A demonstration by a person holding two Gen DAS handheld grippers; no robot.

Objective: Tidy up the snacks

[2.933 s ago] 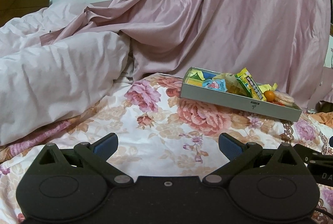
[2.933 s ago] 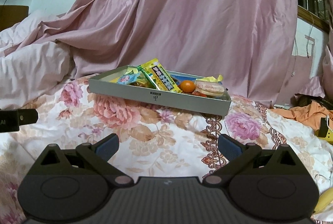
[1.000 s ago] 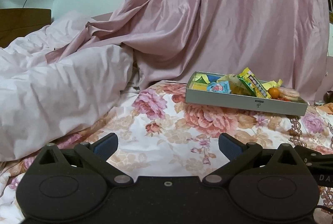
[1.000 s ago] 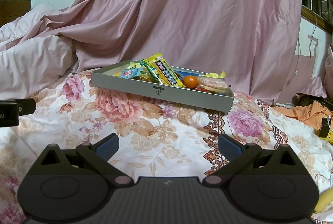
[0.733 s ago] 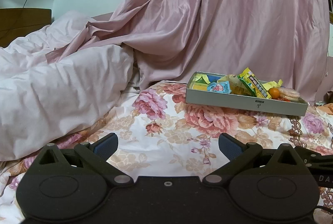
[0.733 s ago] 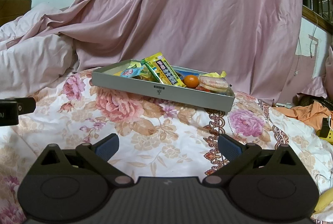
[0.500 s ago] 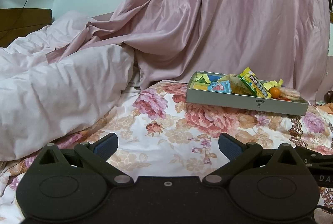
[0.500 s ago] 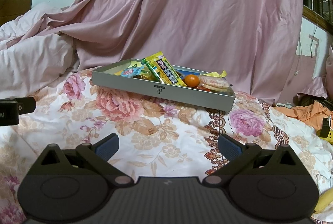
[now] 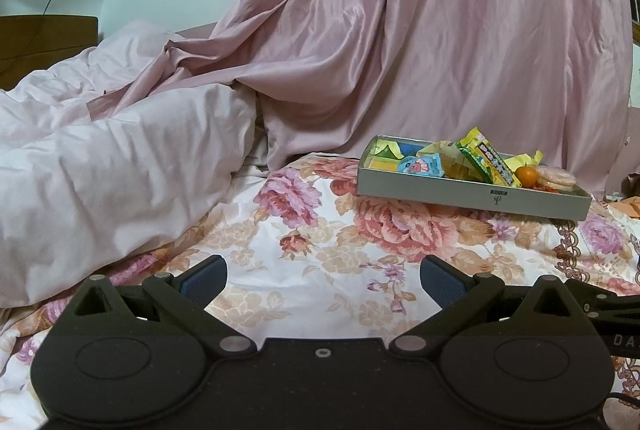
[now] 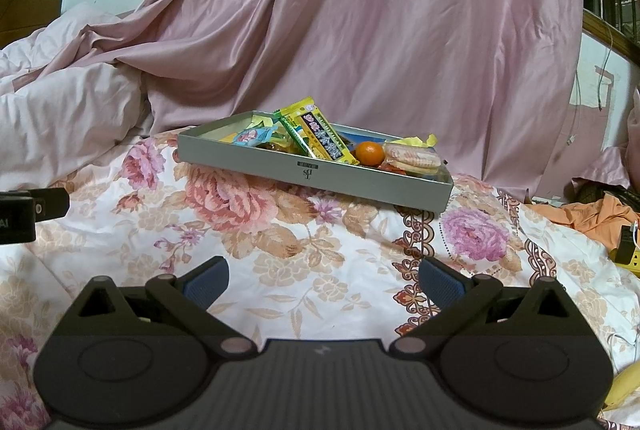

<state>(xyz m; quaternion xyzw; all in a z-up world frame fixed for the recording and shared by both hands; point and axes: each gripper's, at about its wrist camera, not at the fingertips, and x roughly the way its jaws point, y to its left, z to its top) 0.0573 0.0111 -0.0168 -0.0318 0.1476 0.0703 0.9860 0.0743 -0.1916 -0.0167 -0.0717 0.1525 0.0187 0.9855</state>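
A grey tray [image 9: 472, 194] [image 10: 316, 172] rests on a floral bedsheet. It holds a yellow-green snack pack [image 9: 486, 160] [image 10: 316, 136], a blue packet [image 9: 422, 164] [image 10: 252, 136], a small orange [image 9: 525, 175] [image 10: 369, 153] and round crackers [image 9: 556, 177] [image 10: 412, 159]. My left gripper [image 9: 323, 278] hovers open and empty over the sheet, well short of the tray and to its left. My right gripper [image 10: 323, 280] is also open and empty, in front of the tray.
A pale pink duvet [image 9: 100, 170] is bunched up at the left, and a pink curtain [image 10: 380, 30] hangs behind the tray. Orange cloth [image 10: 600, 218] and a yellow item [image 10: 628, 250] lie at the right. Part of a banana [image 10: 624, 386] shows at the lower right.
Both views have pulled back and levelled over the last three seconds, so the tray looks farther off. In the last half second hardly anything moved. Both grippers stayed open.
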